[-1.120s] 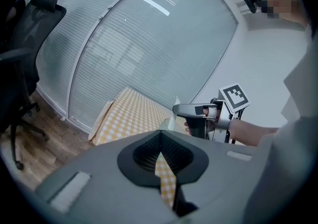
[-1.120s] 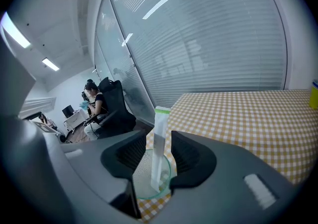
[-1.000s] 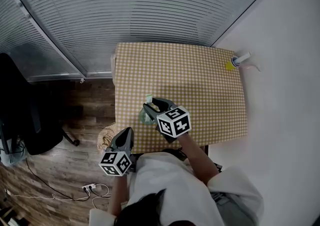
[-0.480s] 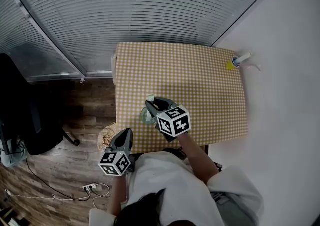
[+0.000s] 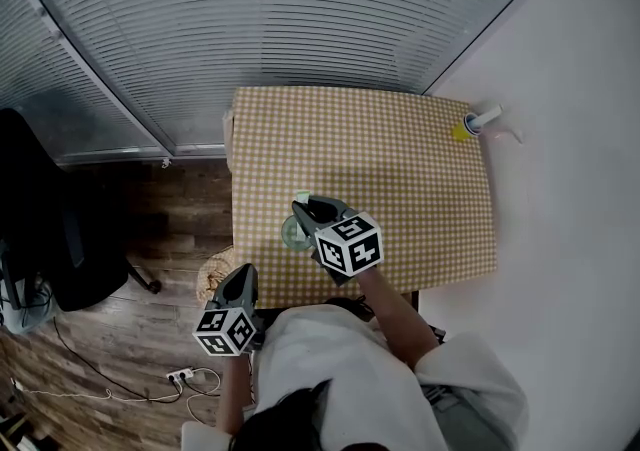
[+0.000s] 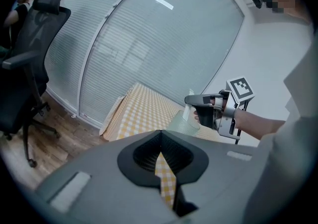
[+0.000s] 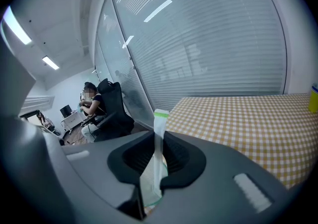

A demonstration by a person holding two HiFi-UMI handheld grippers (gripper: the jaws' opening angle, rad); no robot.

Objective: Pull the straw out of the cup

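Head view: a checked bench (image 5: 400, 169) is shown. The left gripper (image 5: 242, 271) is held by the bench's near left corner, its fingers (image 6: 141, 154) pressed together at the tips with nothing between them. The right gripper (image 5: 306, 207) is held over the cup (image 5: 290, 235), which is stood close to the bench's near left edge. Its fingers (image 7: 181, 157) have just been closing and are pinched on the straw (image 7: 159, 133), which is stood upright in the cup, its green-banded top above the fingers.

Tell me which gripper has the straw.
The right gripper: its jaws have just been closing on the straw in the cup. The left gripper is shut, empty.
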